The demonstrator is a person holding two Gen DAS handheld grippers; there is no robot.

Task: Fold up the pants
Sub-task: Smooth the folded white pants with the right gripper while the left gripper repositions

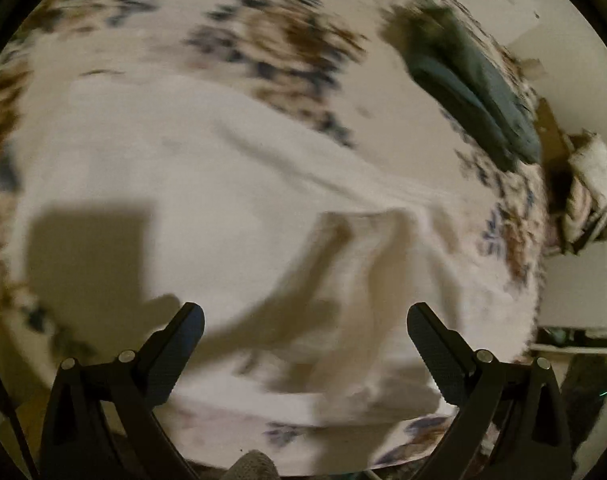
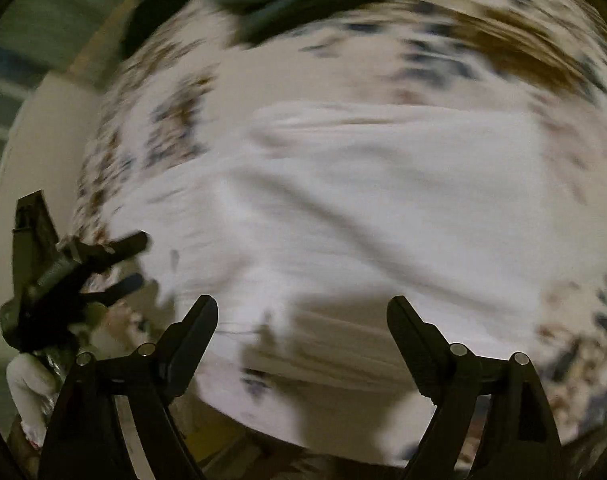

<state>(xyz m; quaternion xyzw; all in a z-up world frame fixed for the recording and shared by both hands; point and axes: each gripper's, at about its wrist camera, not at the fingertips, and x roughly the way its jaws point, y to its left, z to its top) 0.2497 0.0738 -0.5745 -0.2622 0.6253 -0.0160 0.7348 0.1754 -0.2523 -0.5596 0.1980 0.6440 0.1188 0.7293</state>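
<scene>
Both the left gripper [image 1: 305, 316] and right gripper [image 2: 302, 310] gape empty just above the white pants [image 1: 207, 184], which seemingly run left-right through the blur.

The work surface is covered by a cream cloth printed with brown and blue floral motifs [image 1: 287, 36]. A folded dark grey-green fabric item [image 1: 475, 80] lies near its far edge. Pale plain wall [image 2: 43, 140] borders the surface. Lighting is dim and warm, casting hard-edged shadows. Both views are motion-blurred.
</scene>
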